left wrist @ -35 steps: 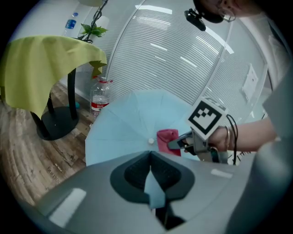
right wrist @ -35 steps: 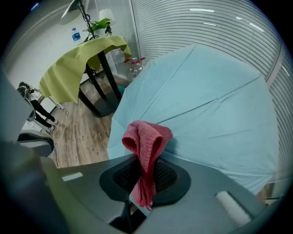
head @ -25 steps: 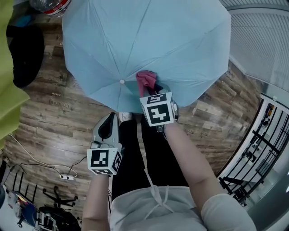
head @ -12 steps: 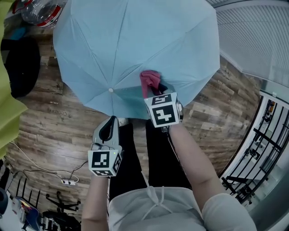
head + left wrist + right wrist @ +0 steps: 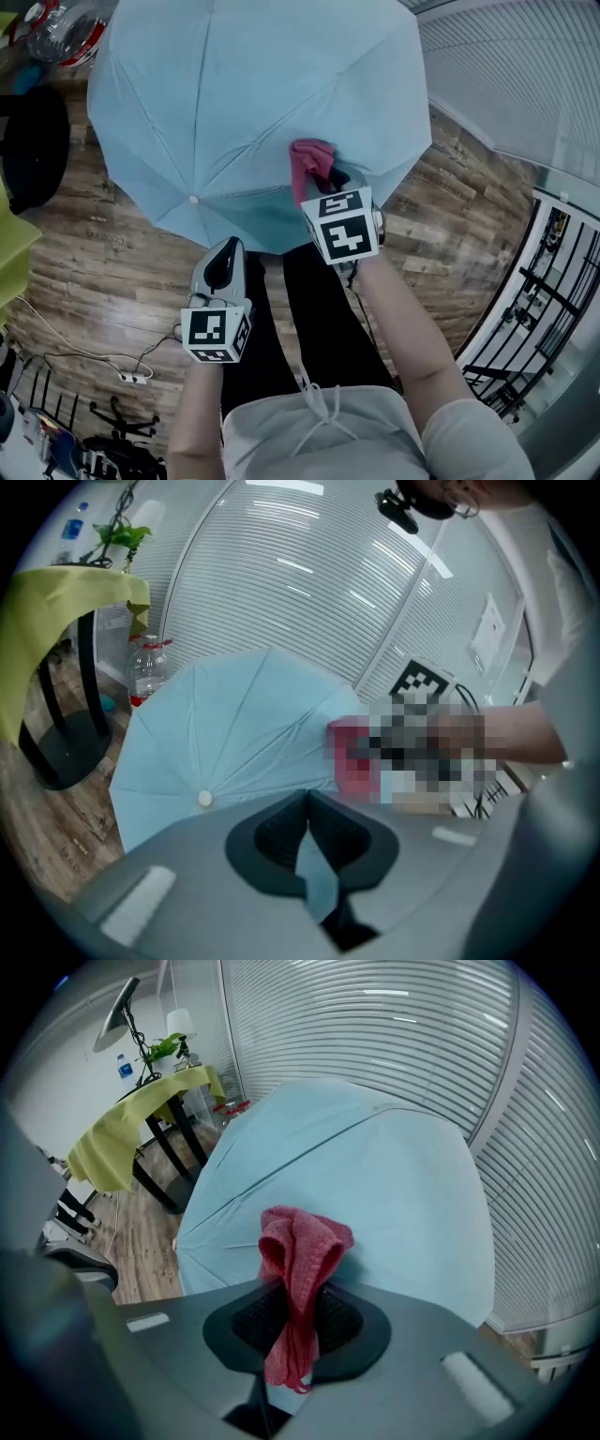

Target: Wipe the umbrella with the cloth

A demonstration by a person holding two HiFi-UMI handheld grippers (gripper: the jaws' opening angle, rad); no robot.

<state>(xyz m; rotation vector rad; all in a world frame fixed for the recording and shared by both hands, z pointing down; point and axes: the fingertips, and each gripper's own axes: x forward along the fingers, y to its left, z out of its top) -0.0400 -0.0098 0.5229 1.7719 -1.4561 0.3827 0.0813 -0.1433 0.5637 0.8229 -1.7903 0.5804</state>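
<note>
One umbrella, left claw, one cloth, right claw

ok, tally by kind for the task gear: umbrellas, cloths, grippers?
umbrella: 1
cloth: 1
grippers: 2, the left gripper shut on the umbrella's edge, the right gripper shut on the cloth
total: 4

Dim, cool even light; soft shadows; fisheye edges vignetted; mosaic patch.
</note>
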